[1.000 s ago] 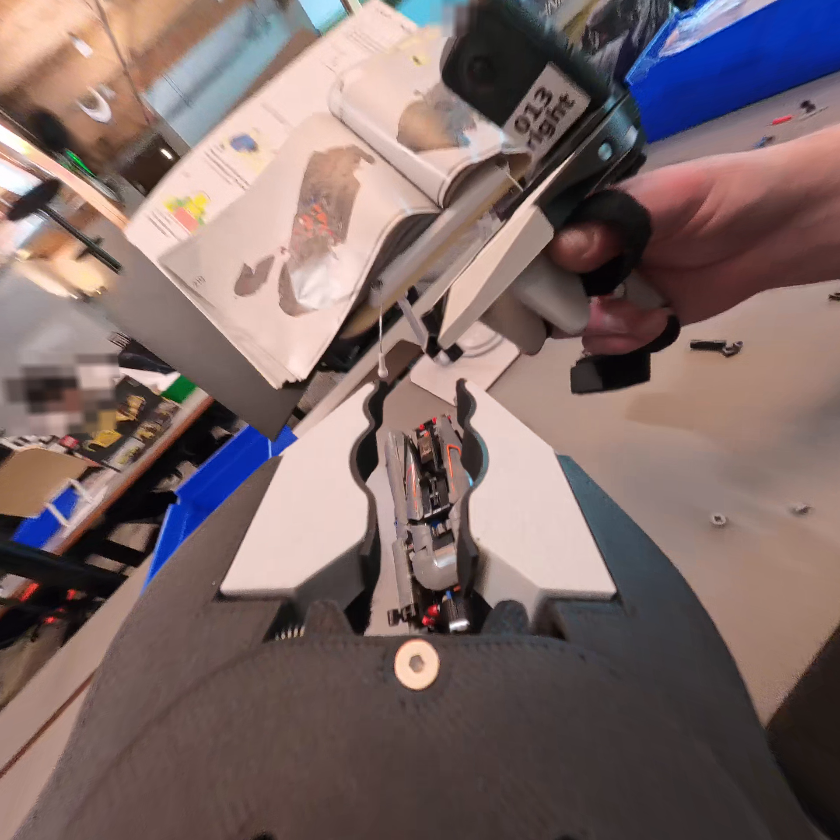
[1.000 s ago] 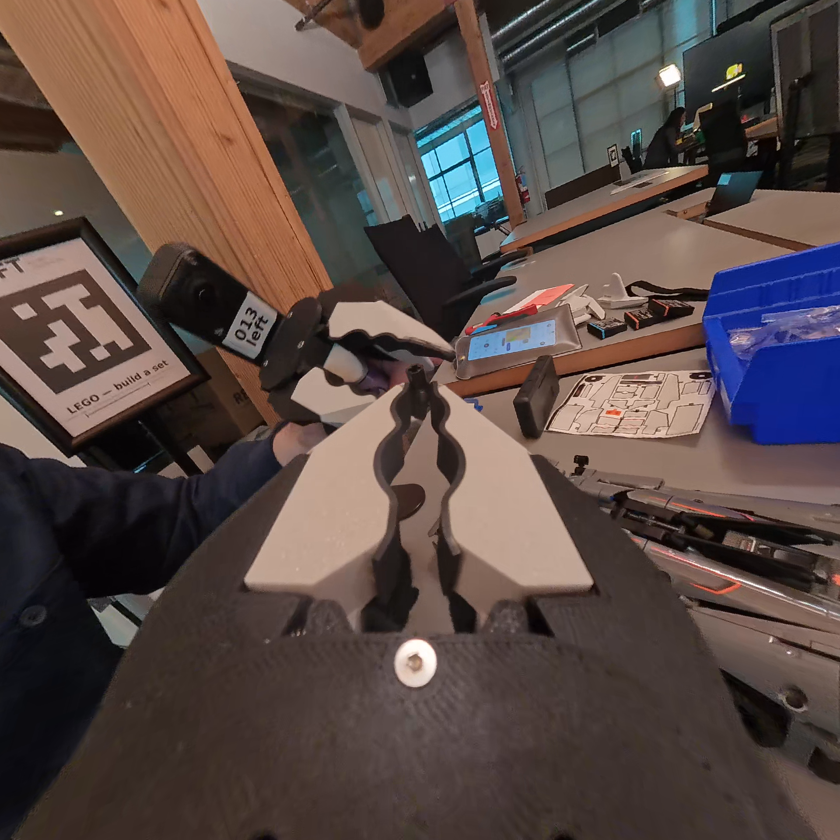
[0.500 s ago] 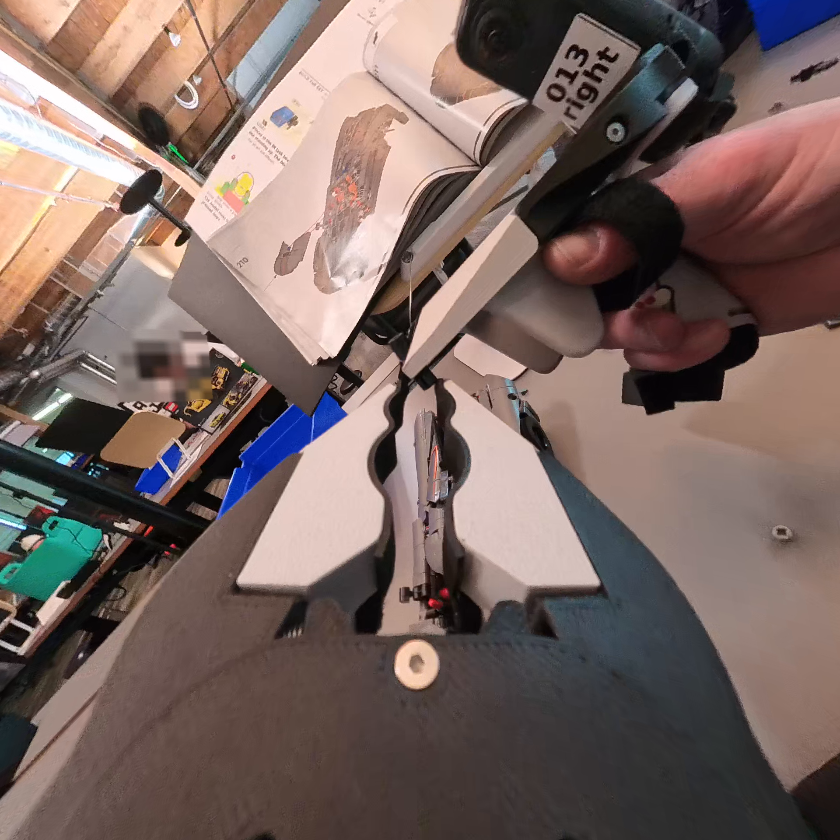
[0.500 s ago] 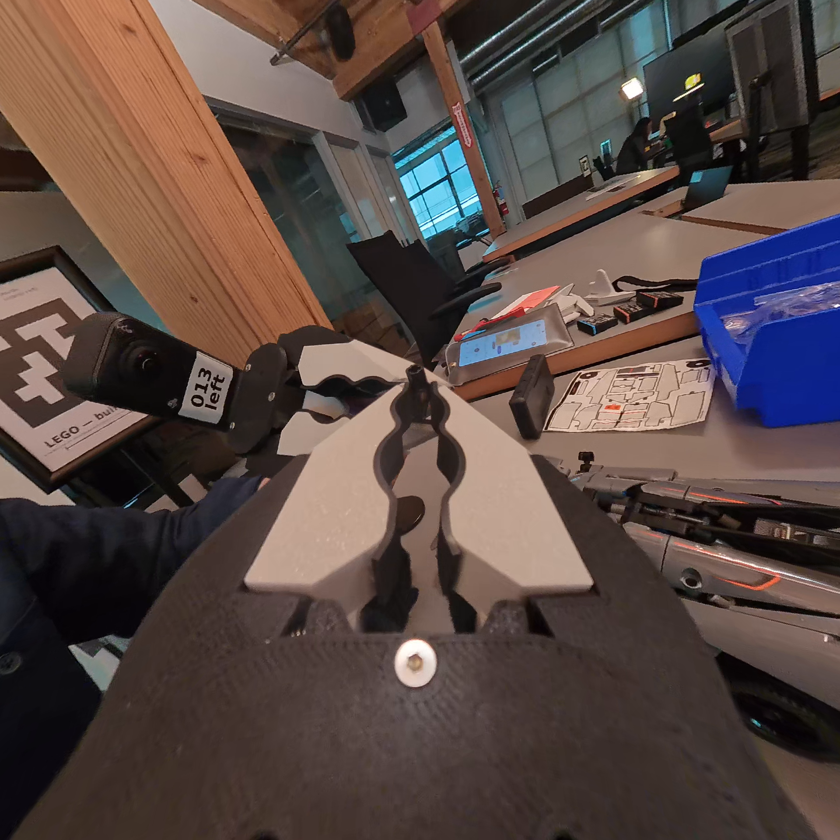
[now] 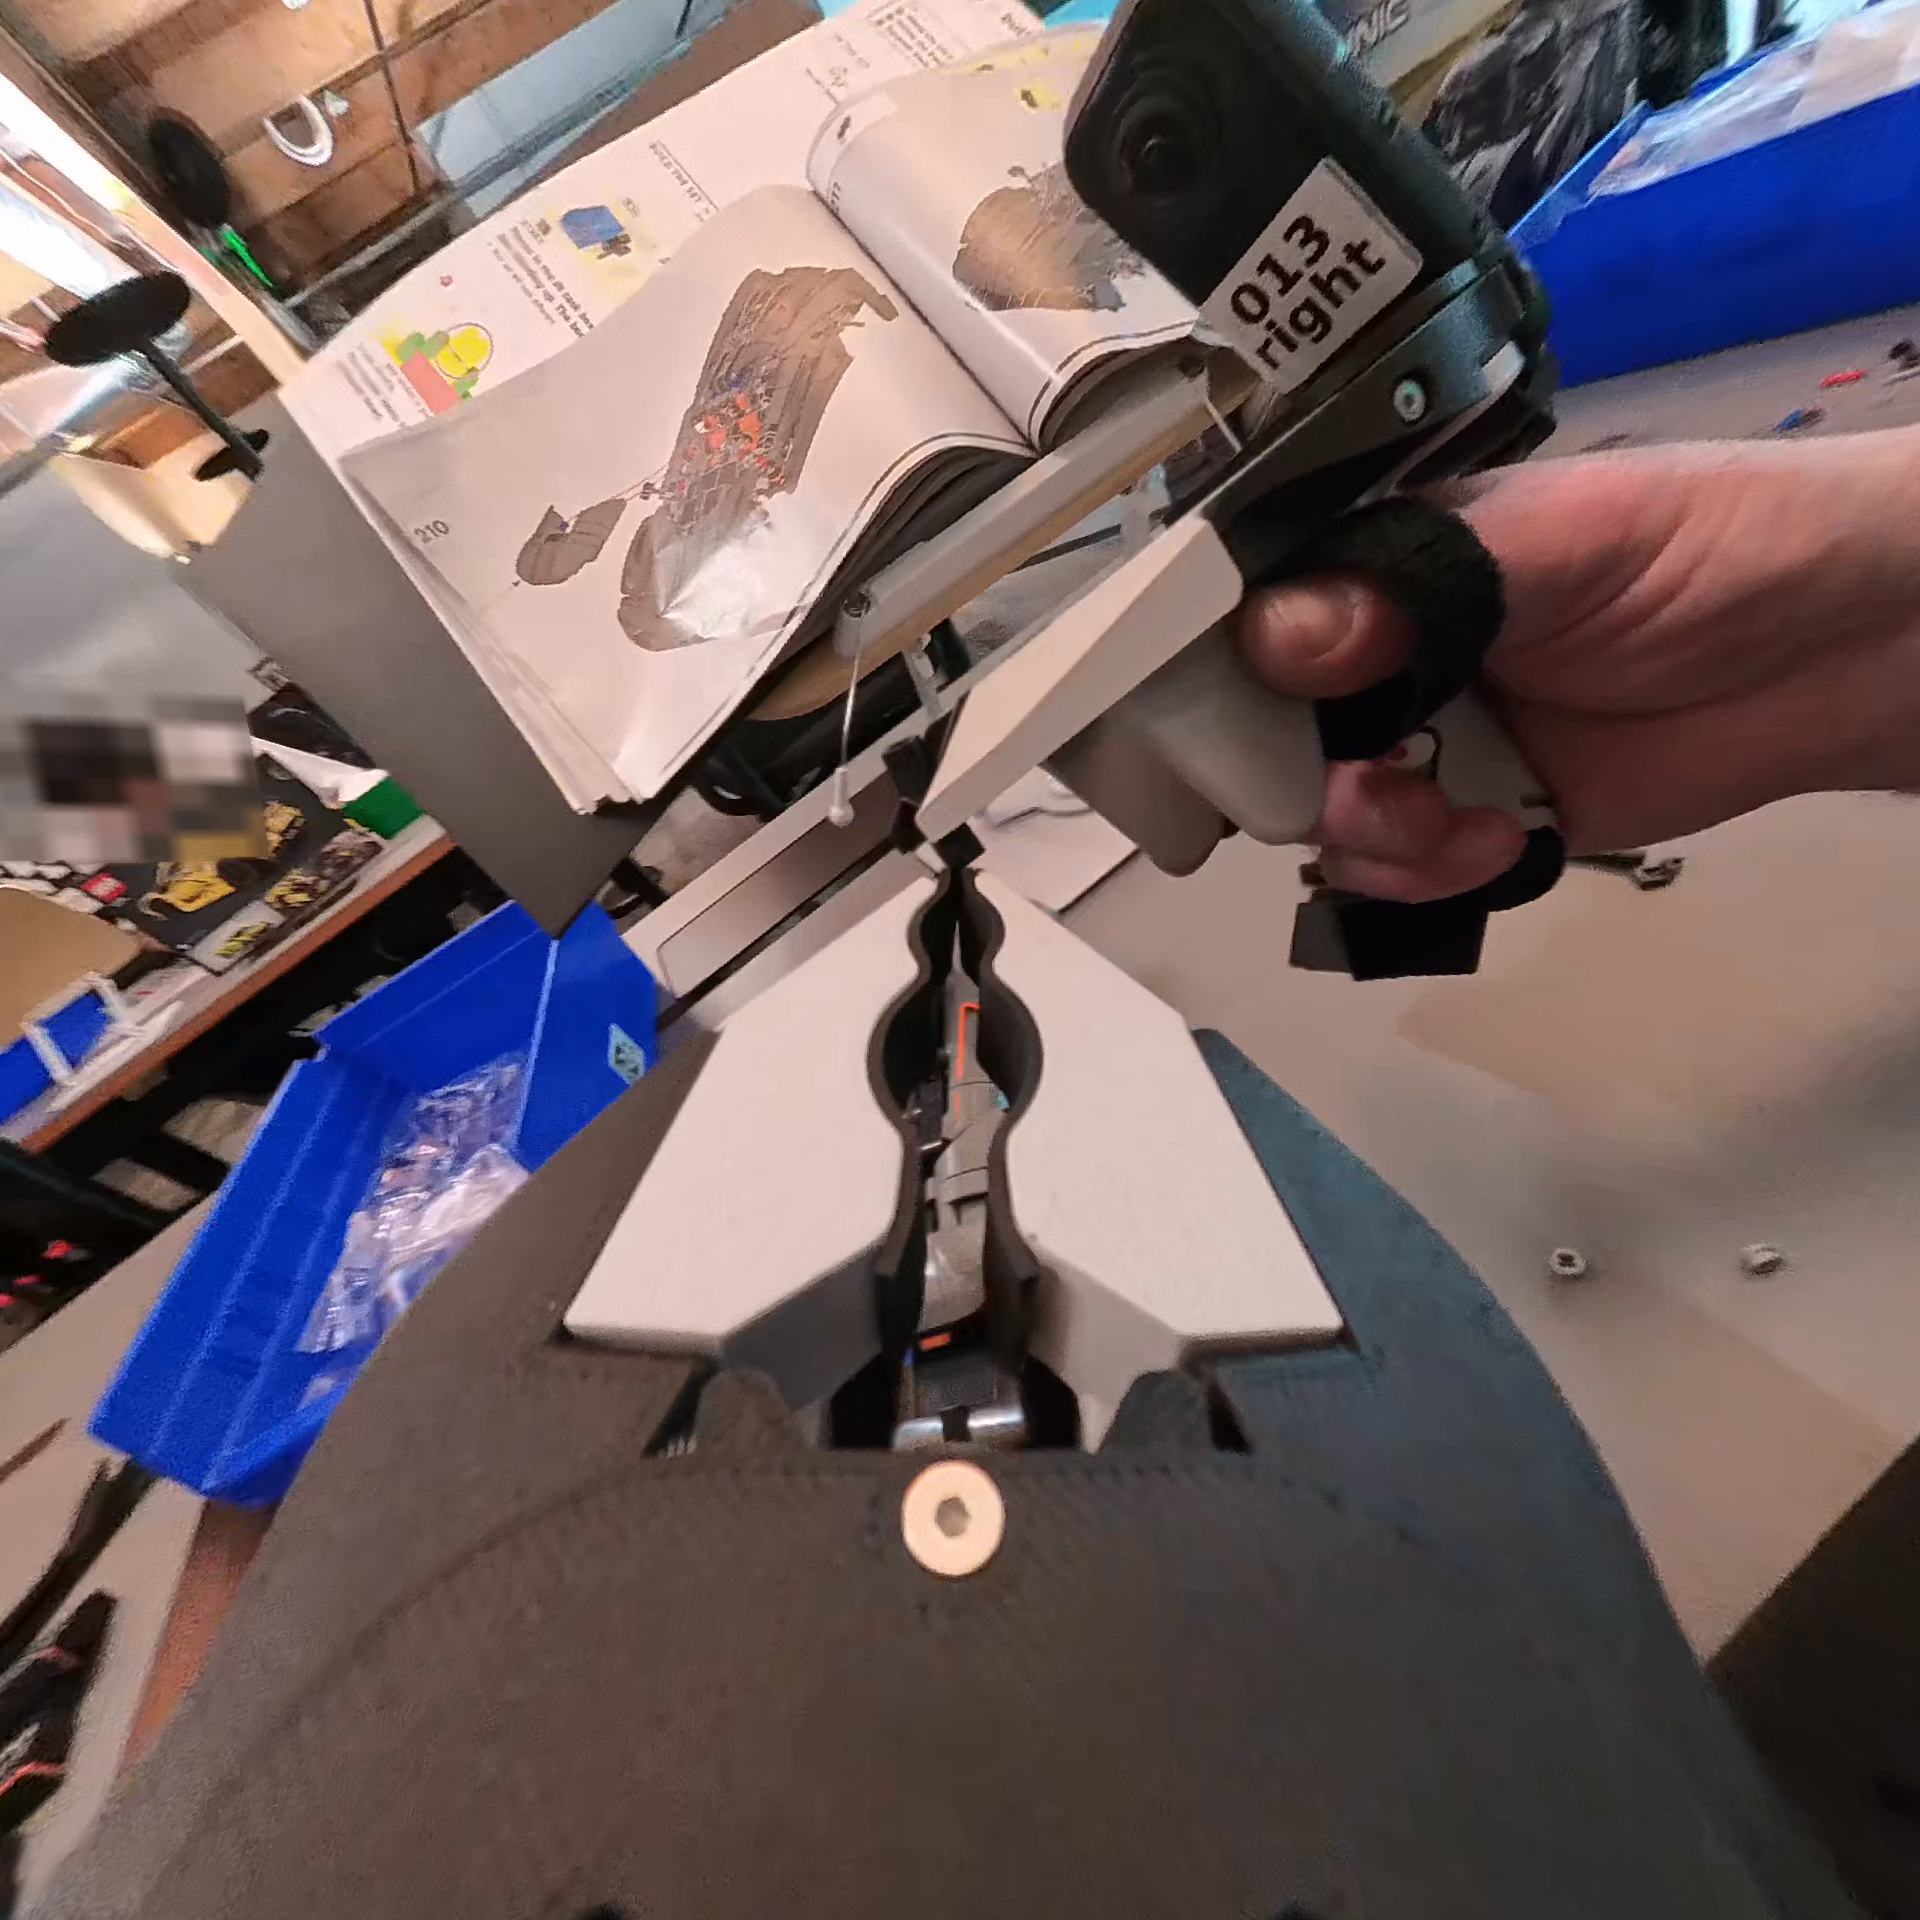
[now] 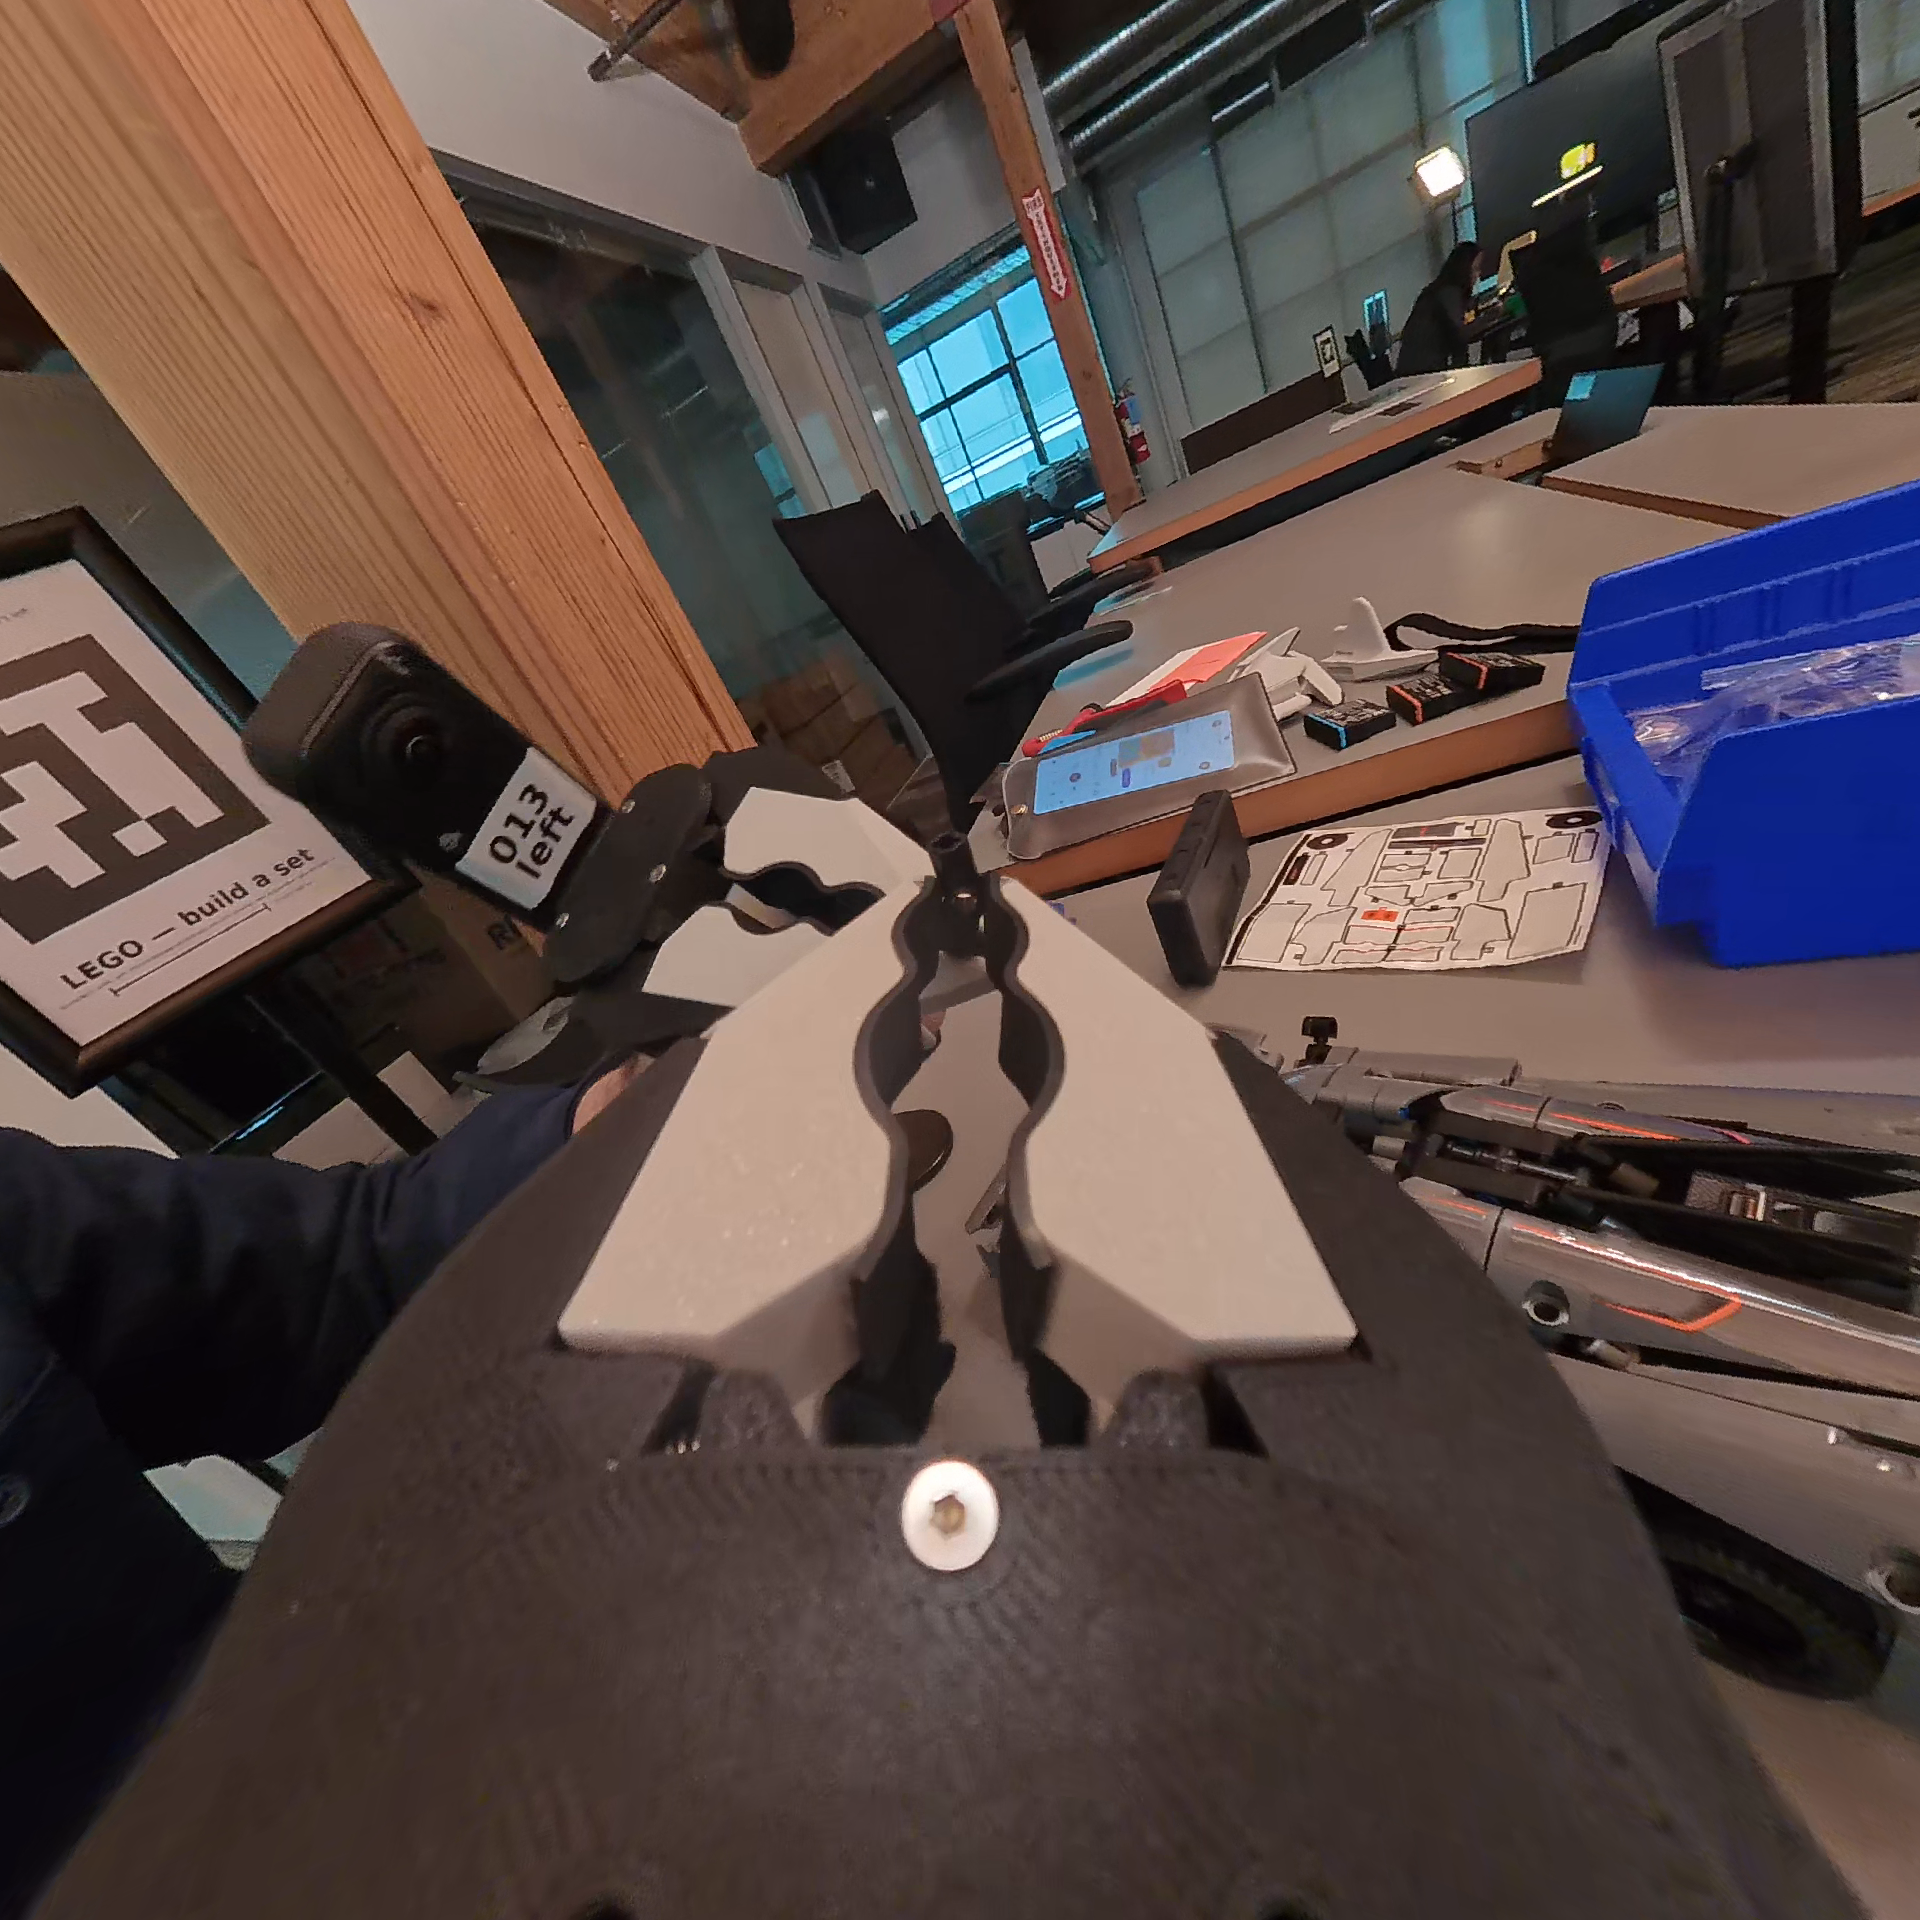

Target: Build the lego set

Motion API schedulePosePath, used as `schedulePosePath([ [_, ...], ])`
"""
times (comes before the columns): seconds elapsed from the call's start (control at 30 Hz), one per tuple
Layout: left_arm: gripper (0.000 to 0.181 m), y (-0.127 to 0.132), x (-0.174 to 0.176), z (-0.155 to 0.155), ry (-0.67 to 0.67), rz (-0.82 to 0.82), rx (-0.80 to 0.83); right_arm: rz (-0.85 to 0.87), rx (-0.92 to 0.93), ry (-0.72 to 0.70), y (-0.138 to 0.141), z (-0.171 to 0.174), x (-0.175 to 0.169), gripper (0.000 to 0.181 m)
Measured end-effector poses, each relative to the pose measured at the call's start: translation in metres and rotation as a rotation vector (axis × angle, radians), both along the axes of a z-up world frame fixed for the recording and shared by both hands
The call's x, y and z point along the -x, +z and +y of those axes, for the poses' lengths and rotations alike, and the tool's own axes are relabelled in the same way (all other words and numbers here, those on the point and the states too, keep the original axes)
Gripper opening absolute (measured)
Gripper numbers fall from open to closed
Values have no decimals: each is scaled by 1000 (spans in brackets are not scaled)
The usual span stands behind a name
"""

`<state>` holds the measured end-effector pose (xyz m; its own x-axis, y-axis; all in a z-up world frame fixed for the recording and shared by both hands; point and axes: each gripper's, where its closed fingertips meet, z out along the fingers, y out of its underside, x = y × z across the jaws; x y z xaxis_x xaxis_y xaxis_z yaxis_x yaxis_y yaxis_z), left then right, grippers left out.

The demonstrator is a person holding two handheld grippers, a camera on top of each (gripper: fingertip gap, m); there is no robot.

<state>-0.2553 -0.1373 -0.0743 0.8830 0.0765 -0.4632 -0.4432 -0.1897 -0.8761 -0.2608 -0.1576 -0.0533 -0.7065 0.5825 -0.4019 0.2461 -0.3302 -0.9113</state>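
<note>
A small, light, rigid black plastic peg (image 6: 954, 862), easily dropped, is pinched at the tips of the closed right tongs (image 6: 956, 902), while the left tongs (image 5: 954, 902) are nearly shut and empty above the grey lego car (image 6: 1621, 1236) on the table (image 6: 1403, 1008).

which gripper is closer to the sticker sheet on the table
Right. The right gripper, shut on a small black pin, points just left of the sticker sheet. The left gripper comes in from farther left, on the side away from the sheet.
</note>
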Motion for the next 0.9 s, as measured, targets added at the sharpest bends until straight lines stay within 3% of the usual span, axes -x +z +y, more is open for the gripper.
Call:
schedulePosePath([
  [0.23,0,7,-3,-5,-117,-189,-51,-9,10,44,2,5,-4,6],
  [0.33,0,8,1,-8,-123,-223,-67,-20,15,-4,1,13,1,6],
  [0.53,19,-2,3,1,41,-1,-6,-36,57,-7,-1,8,3,6],
  [0.67,15,3,3,6,129,118,-12,-36,94,-44,3,11,4,6],
  [0.9,6,10,7,7,180,133,-44,-14,97,-75,3,13,5,6],
])
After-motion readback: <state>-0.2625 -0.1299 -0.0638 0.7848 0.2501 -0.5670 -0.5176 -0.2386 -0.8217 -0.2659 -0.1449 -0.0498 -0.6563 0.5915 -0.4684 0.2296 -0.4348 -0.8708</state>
